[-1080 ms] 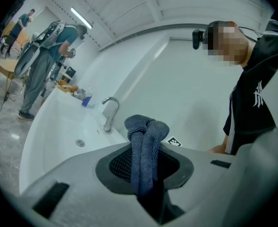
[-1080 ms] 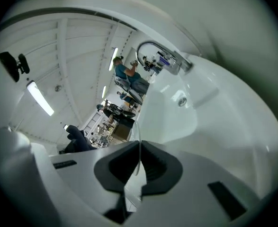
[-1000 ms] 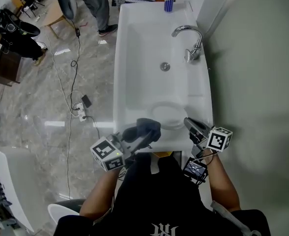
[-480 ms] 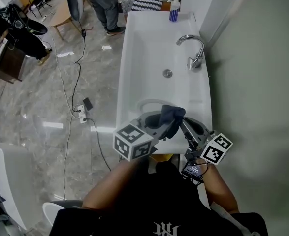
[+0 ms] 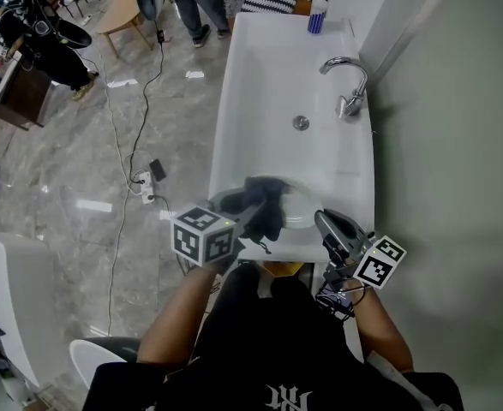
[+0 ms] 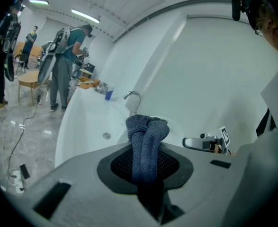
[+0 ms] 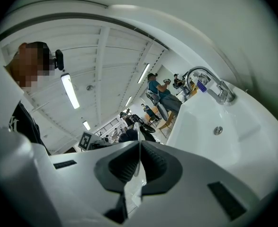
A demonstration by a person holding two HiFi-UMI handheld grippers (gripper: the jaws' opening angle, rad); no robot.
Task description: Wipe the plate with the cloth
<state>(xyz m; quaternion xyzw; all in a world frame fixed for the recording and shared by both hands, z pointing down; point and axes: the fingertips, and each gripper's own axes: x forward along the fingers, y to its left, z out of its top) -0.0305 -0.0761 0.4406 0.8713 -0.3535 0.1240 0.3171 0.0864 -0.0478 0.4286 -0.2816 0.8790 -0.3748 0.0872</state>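
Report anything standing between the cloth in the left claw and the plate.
Nothing visible does. In the head view the cloth, clamped in the left claw, already overlaps the plate, which the right claw grips by its rim over the sink.

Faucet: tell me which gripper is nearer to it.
Right. The right gripper holds the plate's edge at the sink's near end, on the faucet's side; the left gripper, with the cloth, sits farther across.
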